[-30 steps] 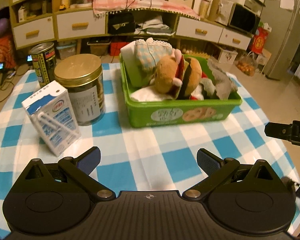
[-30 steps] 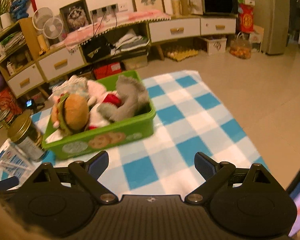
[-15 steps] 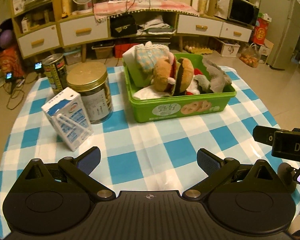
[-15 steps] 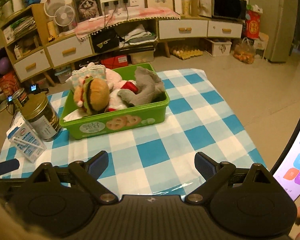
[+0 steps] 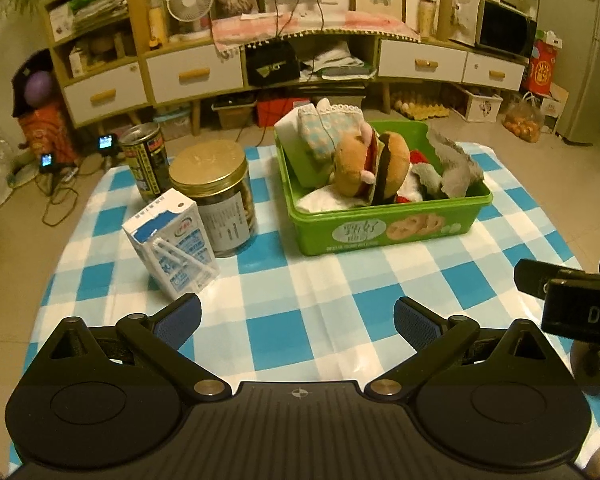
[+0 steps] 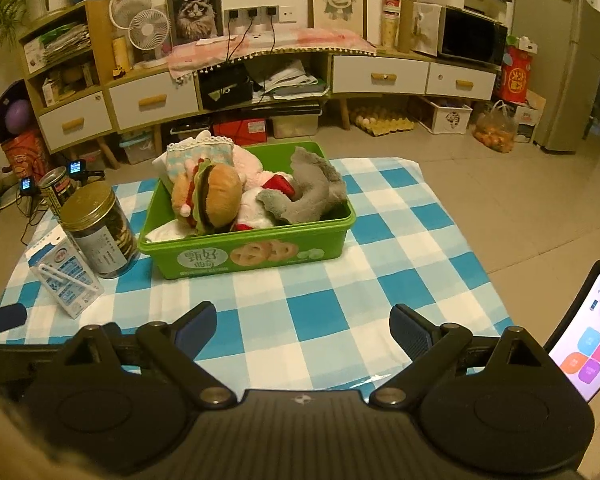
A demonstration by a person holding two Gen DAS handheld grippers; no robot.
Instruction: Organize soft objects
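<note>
Backing both grippers off, jaws wide and empty, plushies (image 5: 380,168) all binned (image 5: 384,236) ahead, so looks basically done.

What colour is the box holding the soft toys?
Bright green box, seen best in the right wrist view.

Blue-and-white checked tablecloth (image 5: 300,280) covers the table, filling the middle of both views. Centre-right in the left wrist view sits the green tub (image 5: 384,228), heaped with plush toys. To its left, the gold-lidded glass jar (image 5: 216,200) stands upright, with the tilted milk carton (image 5: 172,240) touching it lower left. Behind them, toward upper left, stands a dark tin can (image 5: 145,160).
</note>
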